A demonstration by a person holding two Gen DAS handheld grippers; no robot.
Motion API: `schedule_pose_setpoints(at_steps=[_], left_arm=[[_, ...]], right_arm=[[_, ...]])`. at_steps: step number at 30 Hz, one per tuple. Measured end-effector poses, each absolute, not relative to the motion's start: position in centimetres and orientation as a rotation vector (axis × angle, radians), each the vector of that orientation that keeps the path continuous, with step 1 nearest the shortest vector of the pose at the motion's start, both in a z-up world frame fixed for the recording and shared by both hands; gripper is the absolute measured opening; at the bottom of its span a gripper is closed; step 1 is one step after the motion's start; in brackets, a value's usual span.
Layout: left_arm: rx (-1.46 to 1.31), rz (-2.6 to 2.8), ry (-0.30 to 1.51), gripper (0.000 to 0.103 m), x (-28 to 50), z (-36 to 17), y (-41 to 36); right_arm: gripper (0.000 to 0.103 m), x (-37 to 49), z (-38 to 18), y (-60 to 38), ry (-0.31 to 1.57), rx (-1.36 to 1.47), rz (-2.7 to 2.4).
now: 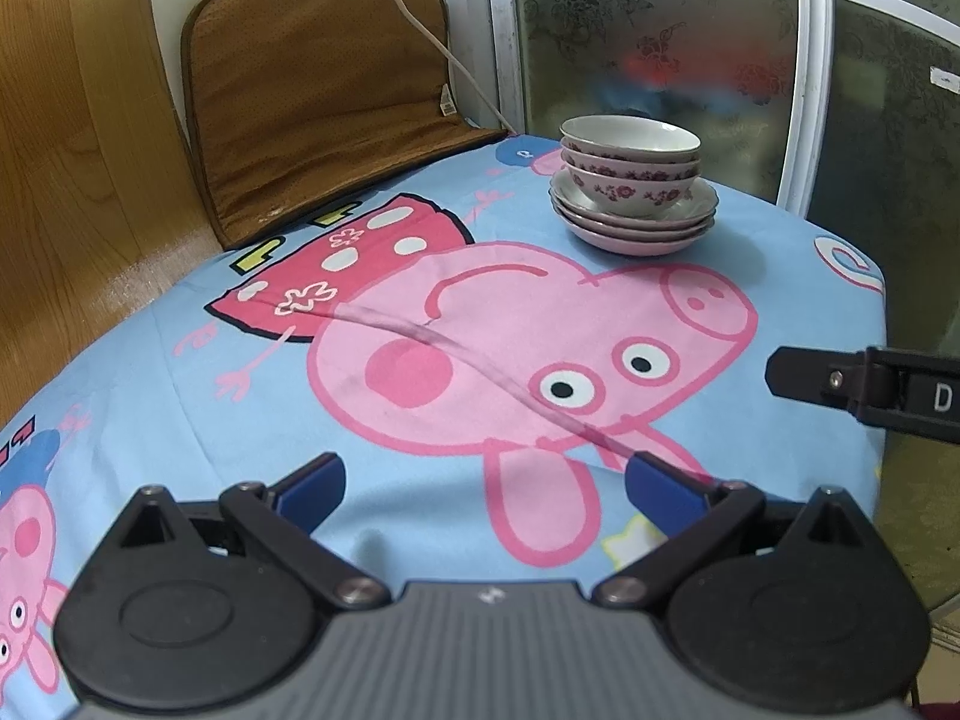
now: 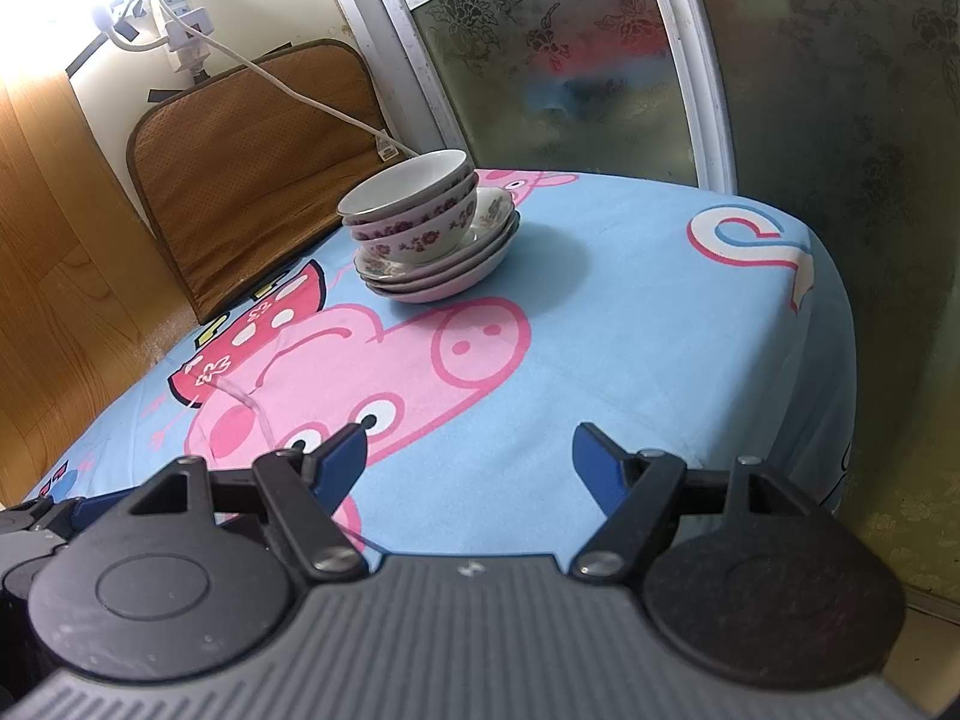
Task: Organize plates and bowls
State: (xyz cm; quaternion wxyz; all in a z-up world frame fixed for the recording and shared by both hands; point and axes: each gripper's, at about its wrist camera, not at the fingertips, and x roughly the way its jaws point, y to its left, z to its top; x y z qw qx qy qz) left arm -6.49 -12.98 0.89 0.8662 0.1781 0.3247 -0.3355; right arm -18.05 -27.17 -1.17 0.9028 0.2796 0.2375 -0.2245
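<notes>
A stack of floral bowls (image 1: 630, 162) sits on a stack of plates (image 1: 636, 225) at the far side of the table; the bowls (image 2: 414, 204) and plates (image 2: 438, 270) also show in the right wrist view. My left gripper (image 1: 483, 489) is open and empty, low over the cloth, well short of the stack. My right gripper (image 2: 468, 465) is open and empty, also short of the stack. Part of the right gripper's finger (image 1: 840, 387) shows at the right edge of the left wrist view.
The table wears a blue cartoon-pig cloth (image 1: 240, 396). A brown cushion (image 1: 324, 96) leans on the wall at the back left, with a white cable (image 2: 288, 90) over it. Frosted glass doors (image 1: 660, 60) stand behind the stack. The table edge (image 2: 840, 312) drops off at the right.
</notes>
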Motion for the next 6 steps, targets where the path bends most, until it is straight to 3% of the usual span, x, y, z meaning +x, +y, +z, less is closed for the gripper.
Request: schedule_pose_setpoints(at_steps=[6], left_arm=[[0.336,-0.715,0.642,0.103,-6.57,1.62,-12.60]], right_arm=[[0.078,-18.14,-0.87,-27.07,0.471,0.554,-0.459]])
